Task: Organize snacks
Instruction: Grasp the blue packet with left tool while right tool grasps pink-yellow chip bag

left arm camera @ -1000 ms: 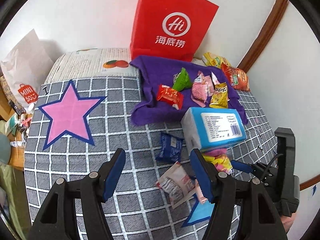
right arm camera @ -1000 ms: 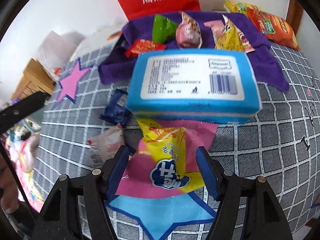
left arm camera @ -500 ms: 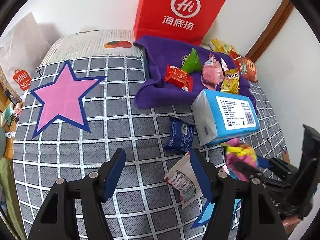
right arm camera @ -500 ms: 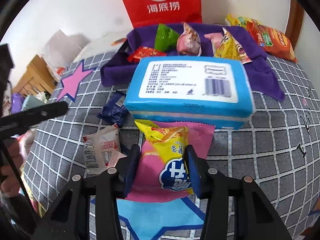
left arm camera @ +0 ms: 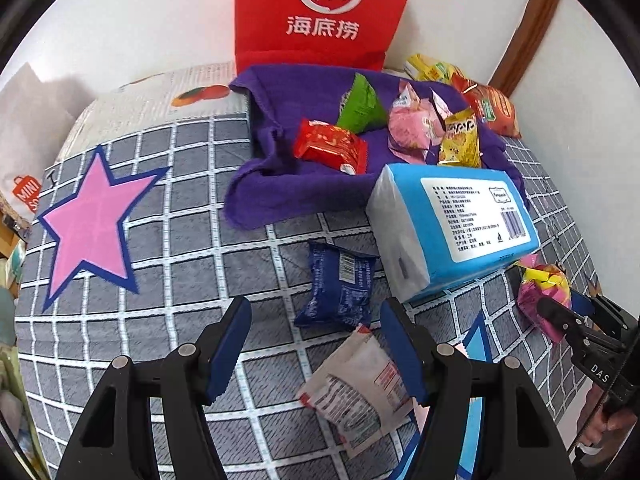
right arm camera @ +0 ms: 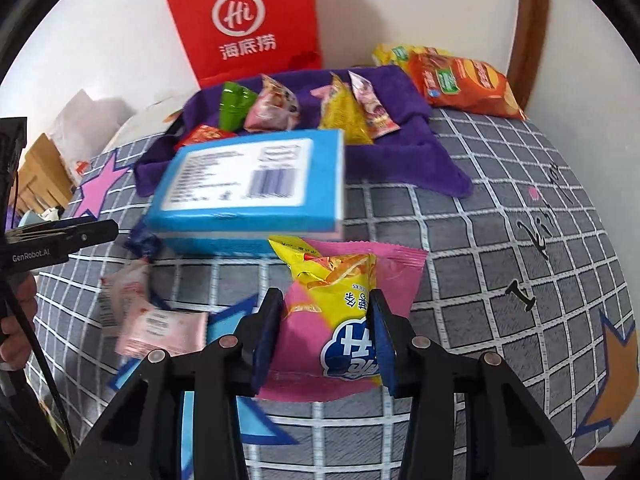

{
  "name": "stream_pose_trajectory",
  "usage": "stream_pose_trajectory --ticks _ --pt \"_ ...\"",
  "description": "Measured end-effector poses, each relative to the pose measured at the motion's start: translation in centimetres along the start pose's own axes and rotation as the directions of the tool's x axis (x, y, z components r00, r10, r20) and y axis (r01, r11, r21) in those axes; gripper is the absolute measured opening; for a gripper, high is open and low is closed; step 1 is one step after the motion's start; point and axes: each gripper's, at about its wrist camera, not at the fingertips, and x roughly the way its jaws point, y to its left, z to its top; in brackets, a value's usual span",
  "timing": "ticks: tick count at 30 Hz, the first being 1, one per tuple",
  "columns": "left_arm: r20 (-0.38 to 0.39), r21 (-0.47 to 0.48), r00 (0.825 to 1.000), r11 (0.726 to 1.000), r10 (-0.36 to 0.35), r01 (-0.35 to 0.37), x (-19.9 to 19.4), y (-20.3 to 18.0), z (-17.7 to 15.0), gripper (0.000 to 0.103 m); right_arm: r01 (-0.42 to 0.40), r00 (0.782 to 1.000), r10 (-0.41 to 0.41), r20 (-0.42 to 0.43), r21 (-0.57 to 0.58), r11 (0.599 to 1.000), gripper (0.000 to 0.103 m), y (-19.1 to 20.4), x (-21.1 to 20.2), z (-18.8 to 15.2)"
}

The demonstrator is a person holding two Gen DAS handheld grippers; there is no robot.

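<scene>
Pink-and-yellow, the crinkly foil snack packet (right arm camera: 340,312) is being pinched between the pads of the right gripper (right arm camera: 326,334), whose jaws have just been closing on it, just in front of the blue plastic tissue pack (right arm camera: 252,188) on the grey checked bedcover (right arm camera: 500,240). The left gripper (left arm camera: 316,344) is hanging spread and empty above the dark blue snack pouch (left arm camera: 340,288) and the white-and-red sachet (left arm camera: 356,384). Since only the slippery packet's sides are being squeezed, it could be slipping out or snagging the tissue pack on its way to the purple towel (left arm camera: 296,88).

Open left tool (left arm camera: 316,346) hovers above white snack packet (left arm camera: 356,390) and blue packet (left arm camera: 340,284)
</scene>
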Motion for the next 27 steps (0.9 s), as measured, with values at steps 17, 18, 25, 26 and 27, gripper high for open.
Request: stream_pose_trajectory --ticks 17,18,25,26,27 --pt "-0.055 0.087 0.997 0.995 0.046 -0.041 4.6 -1.9 0.2 0.063 -0.032 0.997 0.035 0.064 -0.048 0.998 0.054 -0.4 0.5 -1.1" --pt "-0.051 0.101 0.997 0.993 0.058 -0.053 4.7 -2.1 0.3 0.063 -0.027 0.997 0.030 0.065 -0.047 0.999 0.056 -0.4 0.5 -1.1" --pt "-0.028 0.125 0.995 0.988 0.099 -0.095 5.4 -2.8 0.6 0.058 0.012 0.998 -0.010 0.061 -0.045 0.999 0.071 -0.4 0.6 -1.1" --pt "-0.022 0.125 0.995 0.987 0.101 -0.097 5.4 -2.9 0.6 0.055 0.021 0.998 -0.018 0.059 -0.043 0.999 0.072 -0.5 0.8 -1.2" --pt "-0.016 0.127 0.995 0.987 0.098 -0.095 5.3 -3.0 0.6 0.046 0.028 0.998 -0.025 0.054 -0.041 0.999 0.074 -0.5 1.1 -1.2"
